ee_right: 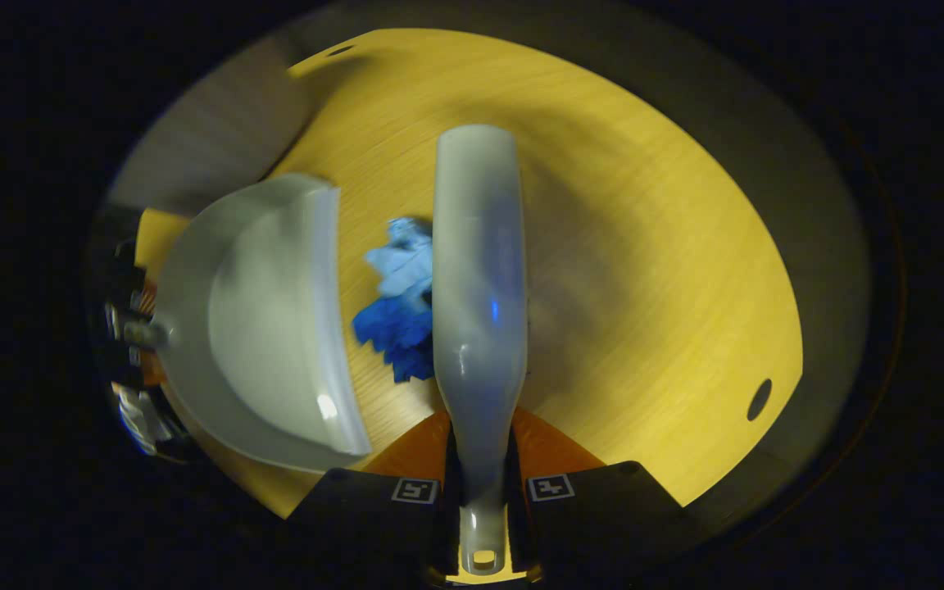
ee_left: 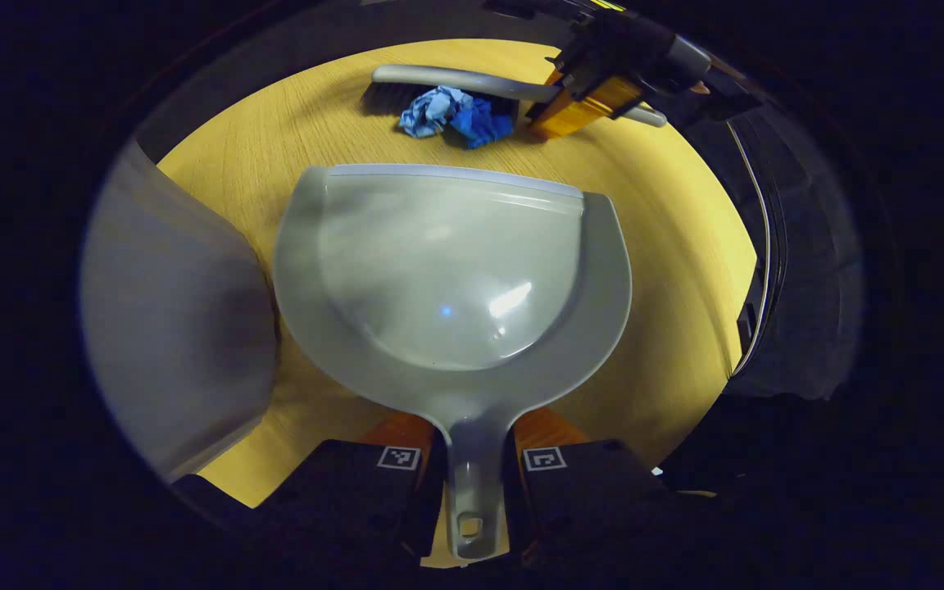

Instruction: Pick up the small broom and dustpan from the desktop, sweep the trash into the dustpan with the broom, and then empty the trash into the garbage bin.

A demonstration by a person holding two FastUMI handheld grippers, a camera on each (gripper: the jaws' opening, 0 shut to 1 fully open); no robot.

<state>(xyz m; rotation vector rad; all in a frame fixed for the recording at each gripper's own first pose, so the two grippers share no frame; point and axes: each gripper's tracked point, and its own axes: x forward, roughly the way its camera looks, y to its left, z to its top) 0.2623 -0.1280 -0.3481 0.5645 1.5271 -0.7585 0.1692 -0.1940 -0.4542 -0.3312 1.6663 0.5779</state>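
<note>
A yellow wood-grain desktop carries a grey dustpan at centre. At 12 o'clock beyond its lip lies crumpled blue paper trash, touching the grey broom behind it.

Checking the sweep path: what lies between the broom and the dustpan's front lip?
Crumpled blue paper trash against the broom, then bare desktop up to the dustpan; right gripper view.
</note>
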